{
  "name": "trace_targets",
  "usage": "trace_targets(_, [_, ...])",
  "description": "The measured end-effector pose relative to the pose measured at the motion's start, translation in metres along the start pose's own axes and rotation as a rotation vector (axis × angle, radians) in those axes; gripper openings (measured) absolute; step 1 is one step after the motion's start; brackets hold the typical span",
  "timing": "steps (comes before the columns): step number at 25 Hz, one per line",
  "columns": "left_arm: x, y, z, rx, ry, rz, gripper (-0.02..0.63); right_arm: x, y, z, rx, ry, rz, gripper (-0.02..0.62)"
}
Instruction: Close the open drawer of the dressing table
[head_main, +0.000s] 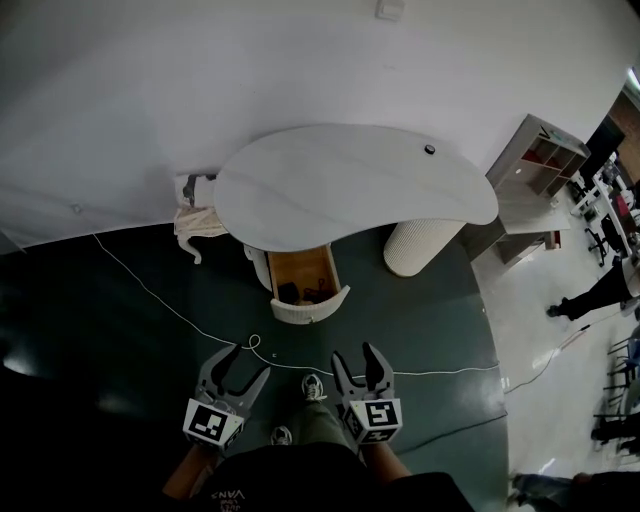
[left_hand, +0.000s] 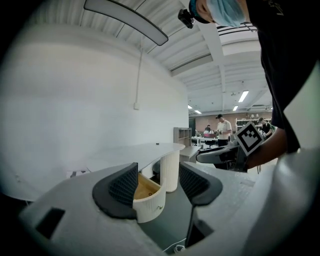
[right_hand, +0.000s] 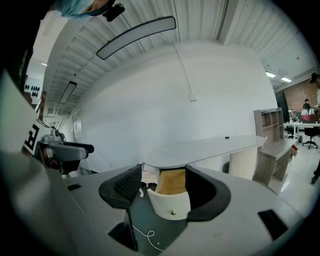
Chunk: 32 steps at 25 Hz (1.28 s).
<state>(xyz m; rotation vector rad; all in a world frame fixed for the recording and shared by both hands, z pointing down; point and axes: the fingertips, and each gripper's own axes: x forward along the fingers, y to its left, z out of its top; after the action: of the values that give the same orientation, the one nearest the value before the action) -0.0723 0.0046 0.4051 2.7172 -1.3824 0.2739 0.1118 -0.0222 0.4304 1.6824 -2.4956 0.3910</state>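
Observation:
The dressing table (head_main: 350, 185) has a curved white top and stands against the white wall. Its drawer (head_main: 303, 277) is pulled out toward me, showing a wooden inside with dark items and a ribbed white front (head_main: 315, 309). My left gripper (head_main: 252, 358) and right gripper (head_main: 355, 352) hang side by side above the dark floor, well short of the drawer. Both are open and hold nothing. The drawer front (left_hand: 150, 202) shows between the jaws in the left gripper view, and likewise the drawer front (right_hand: 171, 202) with its small knob in the right gripper view.
A ribbed white pedestal (head_main: 420, 246) holds up the table's right end. A thin white cable (head_main: 200, 326) runs across the floor between me and the drawer. A beige cloth bag (head_main: 198, 222) lies at the table's left. A shelf unit (head_main: 535, 165) stands to the right.

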Motion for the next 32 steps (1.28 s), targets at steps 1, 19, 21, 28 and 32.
trace_targets(1, [0.008,0.001,-0.002,-0.002,0.006,-0.005,0.252,0.008,-0.005,-0.004,-0.004,0.013,0.004,0.258])
trace_targets(19, [0.106,0.023,-0.044,-0.035,0.161,-0.053,0.252,0.124,-0.064,-0.096,-0.014,0.220,0.042,0.256])
trace_targets(21, [0.111,0.024,-0.049,-0.039,0.171,-0.057,0.252,0.133,-0.069,-0.107,-0.016,0.237,0.039,0.256])
trace_targets(28, [0.130,0.023,-0.069,-0.056,0.191,-0.074,0.252,0.163,-0.082,-0.148,-0.061,0.307,0.031,0.255])
trace_targets(32, [0.135,0.023,-0.082,-0.075,0.213,-0.075,0.252,0.180,-0.083,-0.166,-0.092,0.344,0.044,0.256])
